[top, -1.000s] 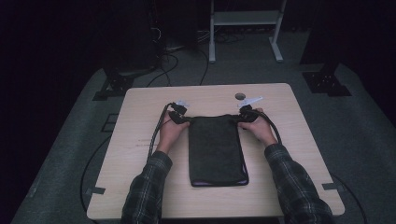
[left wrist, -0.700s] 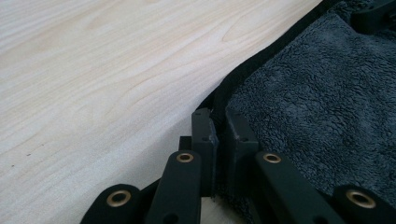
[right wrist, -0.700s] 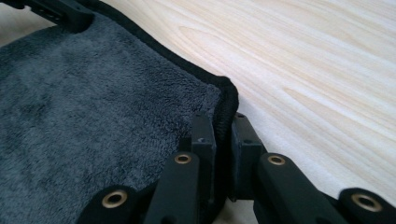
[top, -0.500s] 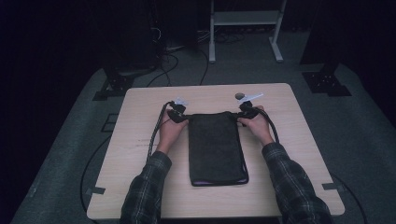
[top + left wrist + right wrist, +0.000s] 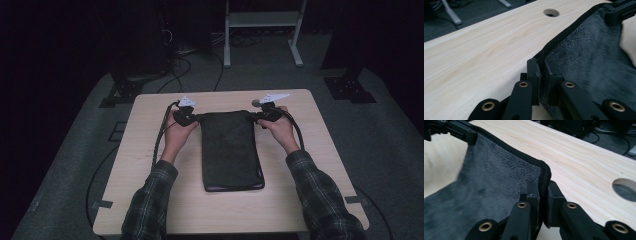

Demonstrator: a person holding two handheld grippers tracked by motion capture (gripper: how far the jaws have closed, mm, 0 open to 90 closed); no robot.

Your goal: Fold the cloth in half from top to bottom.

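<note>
Little has moved since a sec ago: both hands stay at the towel's far corners. Towel (image 5: pixel 231 150) lies flat at table (image 5: pixel 150 160) centre, long axis 12–6. Soft, light, limp, so best held by the hemmed corners. Left gripper (image 5: pixel 540 75) clamped on 11 o'clock corner, right gripper (image 5: pixel 543 192) on 1 o'clock corner; jaws nearly together.
</note>
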